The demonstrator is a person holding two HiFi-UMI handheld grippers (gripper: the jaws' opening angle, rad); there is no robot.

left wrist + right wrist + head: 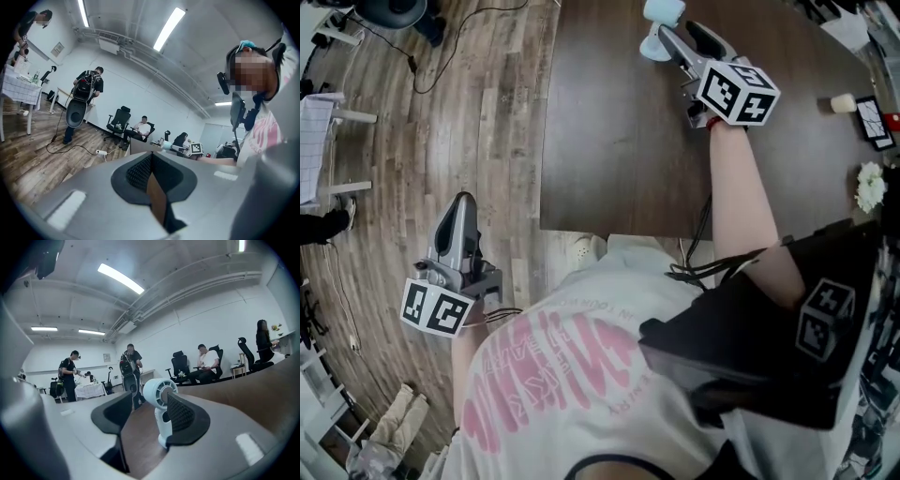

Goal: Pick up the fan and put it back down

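Your right tongs (147, 416) stand apart, and the pale fan (159, 392) rises upright between their tips, partly hidden behind one pad and clear of the other. Its foot rests on the dark worktop (619, 141). Your left tongs (150, 164) are pressed together on nothing, held level over the wooden floor (469, 122), beside the worktop's edge and well apart from the fan.
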